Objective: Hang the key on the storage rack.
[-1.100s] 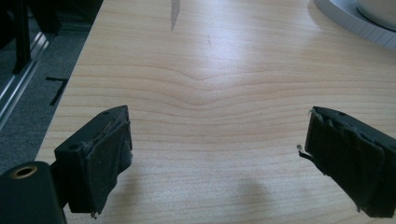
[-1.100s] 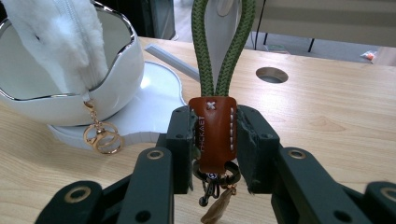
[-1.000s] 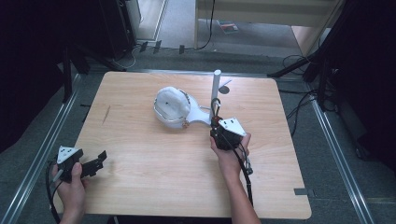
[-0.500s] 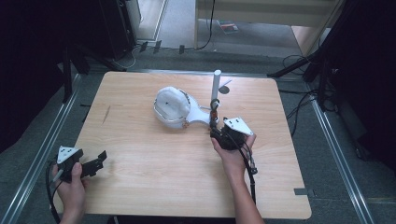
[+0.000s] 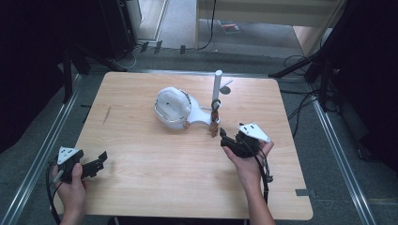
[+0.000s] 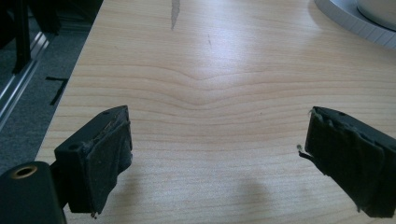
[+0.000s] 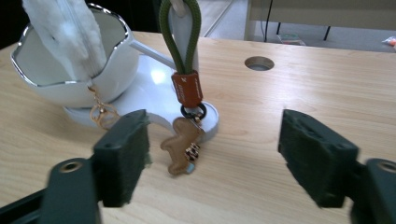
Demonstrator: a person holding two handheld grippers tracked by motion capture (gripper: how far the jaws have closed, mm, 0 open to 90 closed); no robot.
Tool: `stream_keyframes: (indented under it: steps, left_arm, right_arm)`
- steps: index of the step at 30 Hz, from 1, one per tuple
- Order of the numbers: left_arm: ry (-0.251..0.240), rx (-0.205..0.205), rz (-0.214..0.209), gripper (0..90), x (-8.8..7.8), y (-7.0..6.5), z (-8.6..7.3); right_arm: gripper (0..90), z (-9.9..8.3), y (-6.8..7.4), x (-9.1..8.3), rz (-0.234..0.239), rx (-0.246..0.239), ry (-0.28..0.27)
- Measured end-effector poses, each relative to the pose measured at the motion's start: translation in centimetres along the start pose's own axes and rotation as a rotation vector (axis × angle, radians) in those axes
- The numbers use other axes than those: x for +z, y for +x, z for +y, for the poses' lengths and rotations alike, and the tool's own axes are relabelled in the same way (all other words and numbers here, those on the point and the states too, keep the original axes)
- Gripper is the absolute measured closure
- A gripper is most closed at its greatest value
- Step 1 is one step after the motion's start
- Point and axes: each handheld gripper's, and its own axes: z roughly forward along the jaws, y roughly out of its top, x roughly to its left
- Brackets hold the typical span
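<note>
R gripper (image 5: 224,137) w/ jaws spread wide, empty, just near-side of the keychain (image 7: 185,93). Keychain hangs vertical off the white post (image 5: 216,89): green loop up top, brown charm (image 7: 180,145) at bottom touching the table (image 5: 141,187). L gripper (image 5: 96,164) open too, at table's near-left corner, well apart.

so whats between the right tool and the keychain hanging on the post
Bare tabletop. In the right gripper view, the open right tool faces the keychain with nothing between them.
</note>
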Motion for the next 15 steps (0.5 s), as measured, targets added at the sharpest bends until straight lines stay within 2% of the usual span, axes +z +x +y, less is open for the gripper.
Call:
stream_keyframes:
  steps: [2,4,9,15]
  left_arm:
    - [-0.001,0.0,0.001,7.8,0.0,0.0,0.0]
    - [0.0,0.001,0.0,7.8,0.0,0.0,0.0]
    - [0.0,0.0,0.0,7.8,0.0,0.0,0.0]
    - [0.001,0.003,0.002,7.8,0.0,0.0,0.0]
  right_arm:
    - [13.7,-0.1,-0.2,-0.5,-0.015,-0.01,0.009]
    - [13.0,-0.3,-0.5,-1.2,-0.021,-0.014,0.009]
    - [3.0,-0.8,-1.9,-2.6,-0.046,0.019,0.017]
    - [0.0,-1.8,-3.8,-4.2,-0.081,0.053,0.033]
